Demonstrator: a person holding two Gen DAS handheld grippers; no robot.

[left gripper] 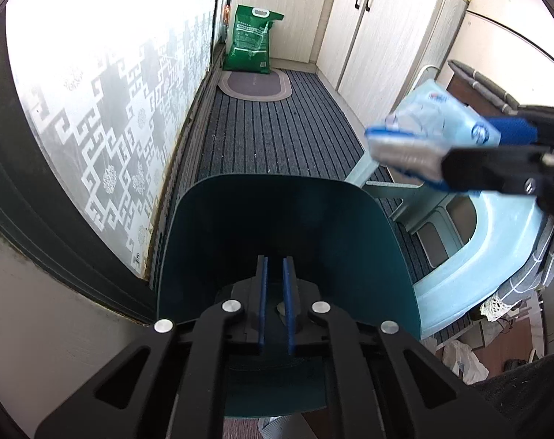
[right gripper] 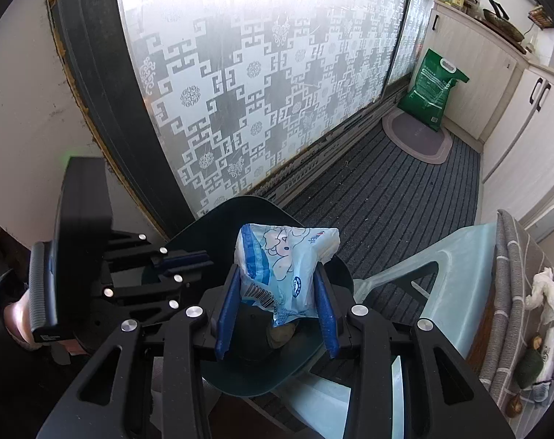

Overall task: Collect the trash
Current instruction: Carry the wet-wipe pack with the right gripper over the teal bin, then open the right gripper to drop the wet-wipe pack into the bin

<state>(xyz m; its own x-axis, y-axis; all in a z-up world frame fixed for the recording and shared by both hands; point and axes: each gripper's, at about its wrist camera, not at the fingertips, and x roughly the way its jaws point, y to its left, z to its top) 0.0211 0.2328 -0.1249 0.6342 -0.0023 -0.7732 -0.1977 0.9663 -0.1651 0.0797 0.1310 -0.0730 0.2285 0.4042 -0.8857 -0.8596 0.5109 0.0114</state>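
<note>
Steeply tilted down, the right gripper [right gripper: 277, 292] clamps a blue-white wrapper [right gripper: 284, 267] over the teal bin [right gripper: 313, 362] (left gripper [left gripper: 275, 274] pinches its rim).

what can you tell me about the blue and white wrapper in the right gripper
The wrapper is a crumpled, thin plastic packet, pale blue and white with a cartoon print, a blue striped edge and a barcode. It looks empty. The right gripper pinches its lower part between blue pads, top end free, over the open dark teal bin.

green sack [left gripper: 253, 42] beside pale cabinets [left gripper: 383, 33]
</note>
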